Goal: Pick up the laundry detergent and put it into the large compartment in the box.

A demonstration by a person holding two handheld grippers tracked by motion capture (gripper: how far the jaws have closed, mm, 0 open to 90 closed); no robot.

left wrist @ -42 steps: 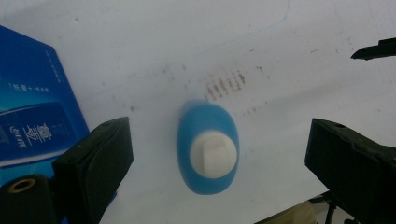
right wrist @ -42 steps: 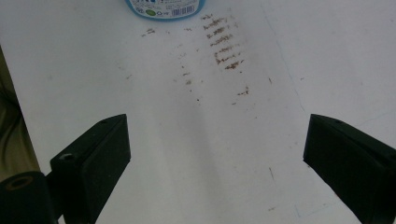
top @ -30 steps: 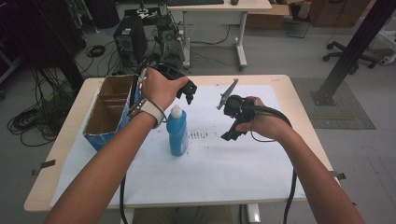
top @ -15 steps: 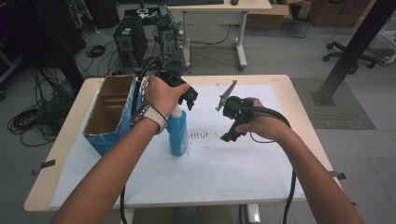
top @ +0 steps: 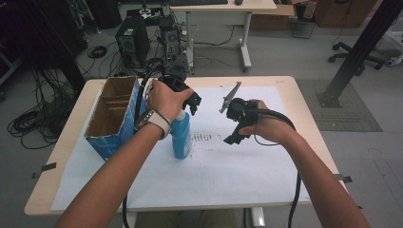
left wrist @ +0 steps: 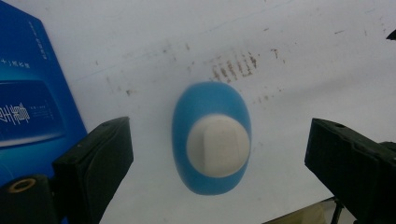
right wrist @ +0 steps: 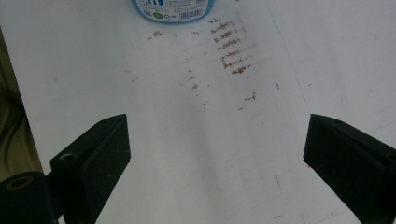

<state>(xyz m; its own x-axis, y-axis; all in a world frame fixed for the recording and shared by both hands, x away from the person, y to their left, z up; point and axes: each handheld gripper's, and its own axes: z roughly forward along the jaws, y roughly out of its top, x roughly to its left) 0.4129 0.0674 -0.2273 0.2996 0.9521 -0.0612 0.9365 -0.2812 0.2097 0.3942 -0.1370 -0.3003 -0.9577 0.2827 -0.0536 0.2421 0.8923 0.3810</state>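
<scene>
A blue bottle (top: pixel 181 137) with a white cap stands upright on the white sheet (top: pixel 228 171). My left gripper (top: pixel 186 97) hovers straight above it, open. In the left gripper view the bottle's cap (left wrist: pixel 217 145) sits between the two wide-apart jaws, well below them and untouched. My right gripper (top: pixel 236 124) is held to the bottle's right, open and empty, pointing down at the sheet. The right gripper view has the bottle's base (right wrist: pixel 173 9) at the top edge and brown smudges (right wrist: pixel 229 46) on the paper.
A blue cardboard box (top: pixel 113 116) with open brown compartments stands left of the bottle, close to it; its side (left wrist: pixel 28 93) fills the left of the left gripper view. Bare white sheet stretches in front and to the right. The table edge (top: pixel 313 114) is at the right.
My left gripper has shifted slightly back and left, rising over the bottle's cap. The bottle stands where it was. The right gripper has barely moved.
</scene>
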